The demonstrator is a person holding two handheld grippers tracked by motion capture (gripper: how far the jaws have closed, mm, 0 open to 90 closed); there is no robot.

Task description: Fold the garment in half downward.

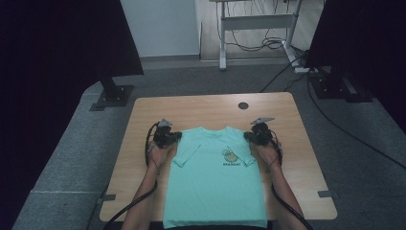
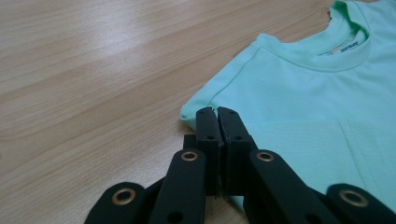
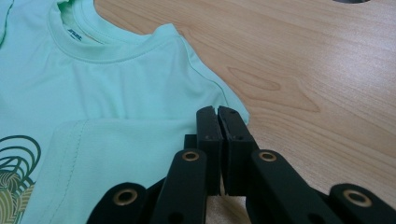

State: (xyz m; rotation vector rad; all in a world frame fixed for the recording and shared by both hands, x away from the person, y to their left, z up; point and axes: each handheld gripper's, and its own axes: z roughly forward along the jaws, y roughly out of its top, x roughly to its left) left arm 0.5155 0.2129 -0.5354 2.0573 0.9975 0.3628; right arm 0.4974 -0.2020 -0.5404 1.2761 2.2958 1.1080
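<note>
Looking down from the high view, a mint green T-shirt (image 1: 215, 177) lies flat on the wooden table (image 1: 201, 104), with its neck at the far side and its bottom edge at the near edge. Both short sleeves are folded in over the front. The left gripper (image 1: 178, 136) sits at the shirt's left shoulder, and the right gripper (image 1: 247, 136) sits at the right shoulder. A person's bare arms come in from the near side.

In the left gripper view, the left gripper (image 2: 217, 110) has its two black jaws pressed tight together, right at the folded edge of the T-shirt (image 2: 299, 88) by the shoulder. The cloth there seems pinched between them. The collar lies farther off.

In the right gripper view, the right gripper (image 3: 217, 109) is also squeezed tight, at the shoulder fold of the T-shirt (image 3: 135, 88). A green and yellow print (image 3: 16, 177) shows at the near left.
</note>
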